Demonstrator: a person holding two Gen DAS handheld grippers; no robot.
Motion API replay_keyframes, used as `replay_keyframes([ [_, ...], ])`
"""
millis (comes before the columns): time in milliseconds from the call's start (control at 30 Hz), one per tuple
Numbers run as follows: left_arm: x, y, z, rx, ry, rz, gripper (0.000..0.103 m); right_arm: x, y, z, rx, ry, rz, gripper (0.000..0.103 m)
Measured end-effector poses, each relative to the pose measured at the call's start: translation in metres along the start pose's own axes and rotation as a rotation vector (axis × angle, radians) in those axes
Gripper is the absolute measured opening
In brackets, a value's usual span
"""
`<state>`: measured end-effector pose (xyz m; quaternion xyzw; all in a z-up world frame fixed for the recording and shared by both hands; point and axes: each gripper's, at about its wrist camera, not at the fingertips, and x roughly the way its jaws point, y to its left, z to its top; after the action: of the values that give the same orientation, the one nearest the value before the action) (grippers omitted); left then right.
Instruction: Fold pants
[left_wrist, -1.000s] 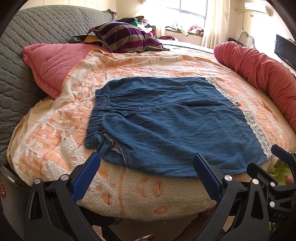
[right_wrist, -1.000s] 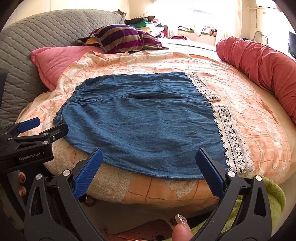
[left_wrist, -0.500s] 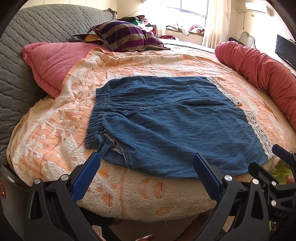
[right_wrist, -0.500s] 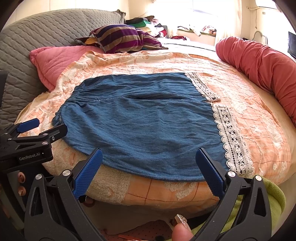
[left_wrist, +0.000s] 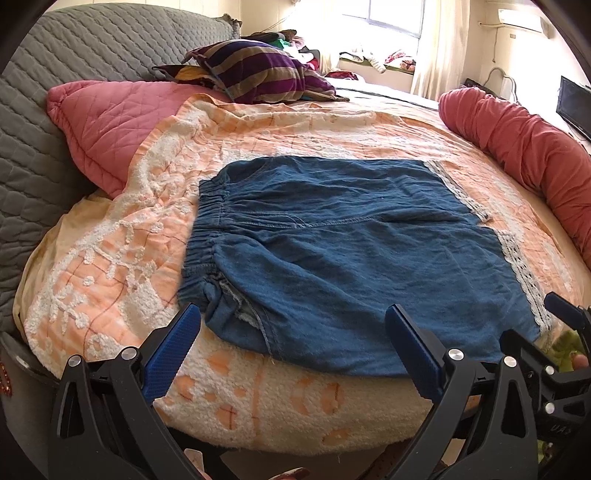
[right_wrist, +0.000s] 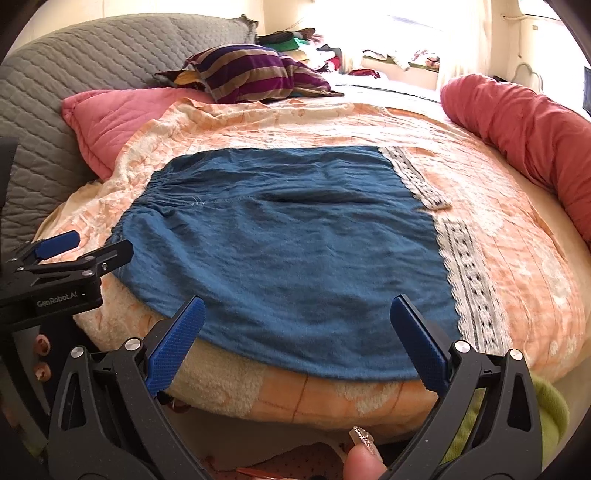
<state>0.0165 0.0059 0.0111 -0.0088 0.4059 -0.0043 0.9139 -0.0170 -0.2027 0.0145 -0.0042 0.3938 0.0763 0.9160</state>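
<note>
Blue denim pants (left_wrist: 351, 254) with white lace hems (left_wrist: 519, 266) lie spread flat on the orange bedspread, elastic waistband (left_wrist: 205, 229) at the left. My left gripper (left_wrist: 293, 325) is open and empty, just short of the near waistband corner. My right gripper (right_wrist: 297, 310) is open and empty, over the pants (right_wrist: 291, 251) near edge, left of the lace hem (right_wrist: 472, 273). Each gripper shows at the edge of the other's view: the right one (left_wrist: 561, 332) and the left one (right_wrist: 70, 251).
The orange bedspread (left_wrist: 110, 266) covers a round bed. A pink pillow (left_wrist: 110, 122) and grey quilted headboard (left_wrist: 33, 147) are at left. A striped pillow (left_wrist: 258, 74) lies at the back. A red bolster (left_wrist: 528, 147) runs along the right edge.
Both grippers have edged slightly forward toward the pants' near edge. The pants have not moved and both grippers stay open.
</note>
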Motion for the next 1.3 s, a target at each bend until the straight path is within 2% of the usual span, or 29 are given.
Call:
replay_keyframes([
  [267,0.029,0.019,0.031,-0.037,0.035,-0.008,0.099,0.033,0.004,0.042,-0.037,0.045,0.03,0.095],
  [767,0.104,0.102,0.112,-0.14,0.081,0.079,0.099,0.127,0.021,0.134,-0.138,0.084,0.041,0.095],
  [900,0.134,0.118,0.132,-0.133,0.118,0.06,0.099,0.156,0.029,0.159,-0.18,0.105,0.066,0.095],
  [1133,0.187,0.134,0.152,-0.124,0.198,0.079,0.099,0.204,0.046,0.194,-0.233,0.135,0.129,0.095],
  [1300,0.213,0.14,0.16,-0.122,0.211,0.058,0.099,0.24,0.054,0.213,-0.263,0.176,0.176,0.095],
])
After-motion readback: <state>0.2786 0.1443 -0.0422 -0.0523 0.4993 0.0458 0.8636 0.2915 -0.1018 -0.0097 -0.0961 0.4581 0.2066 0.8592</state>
